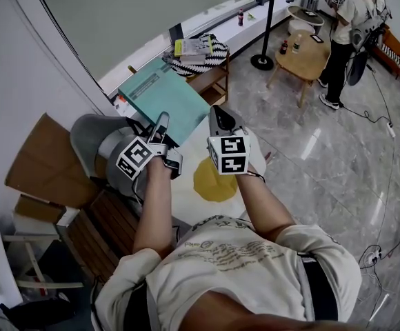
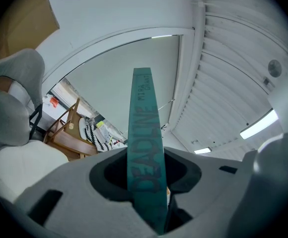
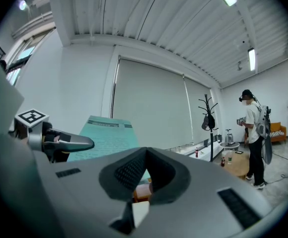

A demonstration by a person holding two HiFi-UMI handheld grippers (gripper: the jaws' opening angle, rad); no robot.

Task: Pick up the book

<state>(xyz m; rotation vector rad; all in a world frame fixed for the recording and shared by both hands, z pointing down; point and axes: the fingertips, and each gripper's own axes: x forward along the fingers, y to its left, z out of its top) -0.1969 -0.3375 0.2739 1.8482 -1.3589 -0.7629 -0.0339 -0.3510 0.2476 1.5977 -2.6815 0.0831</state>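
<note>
The book (image 1: 164, 95) is a thin teal volume held out roughly flat in front of me, over a grey armchair. My left gripper (image 1: 161, 125) is shut on its near edge. In the left gripper view the teal spine (image 2: 145, 133), printed with dark letters, stands upright, pinched between that gripper's (image 2: 149, 202) grey jaws. My right gripper (image 1: 218, 114) hovers just right of the book, apart from it. Its jaws (image 3: 141, 182) are together with nothing between them. From the right gripper view the book's cover (image 3: 104, 138) and the left gripper (image 3: 59, 143) show at the left.
The grey armchair (image 1: 93, 140) sits under the book, with cardboard (image 1: 45, 161) to its left. Behind stand a wooden side table with a striped bag (image 1: 200, 54), a coat stand (image 1: 263, 26) and a round wooden table (image 1: 303, 54). A person (image 1: 341, 40) stands at the far right.
</note>
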